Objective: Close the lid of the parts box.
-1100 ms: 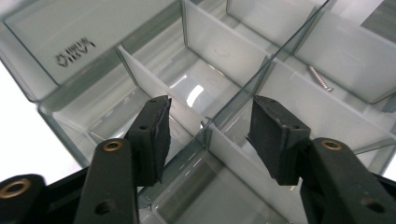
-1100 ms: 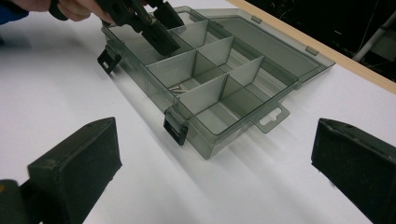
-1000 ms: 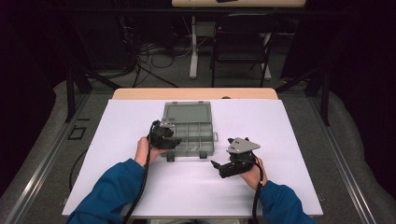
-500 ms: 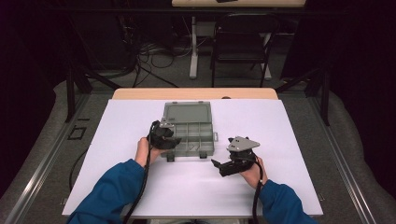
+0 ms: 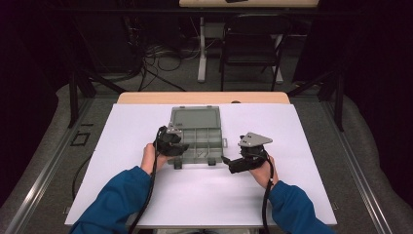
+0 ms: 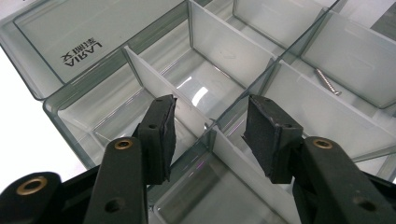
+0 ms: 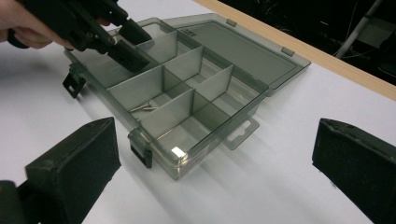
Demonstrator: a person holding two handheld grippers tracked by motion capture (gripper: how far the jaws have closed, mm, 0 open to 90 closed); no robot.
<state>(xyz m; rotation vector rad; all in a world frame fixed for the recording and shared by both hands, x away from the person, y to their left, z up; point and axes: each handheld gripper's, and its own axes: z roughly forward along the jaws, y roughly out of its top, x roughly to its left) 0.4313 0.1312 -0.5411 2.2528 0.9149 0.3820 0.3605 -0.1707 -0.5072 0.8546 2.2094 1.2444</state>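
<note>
Left tongs [image 6: 210, 135]: spread, astride a divider [image 6: 161, 88] of the compartment box [image 5: 195, 139].
Right tongs [image 7: 215, 168]: spread wide, empty, box just ahead.
Screw [image 6: 328, 82]: compartment beyond left tongs.

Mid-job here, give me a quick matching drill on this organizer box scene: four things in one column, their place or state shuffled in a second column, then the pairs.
Things:
1. left gripper
2. right gripper
3. screws
4. lid

Places or states:
A. folded back flat on the white table cover, at the far side
B. lying in one compartment of the organizer box
C. jaws wide apart over bare cover, off the box's corner
D. jaws astride a divider at the box's left end, pads not pressing on it

Pairs: 1-D, 2-C, 3-B, 4-A
</note>
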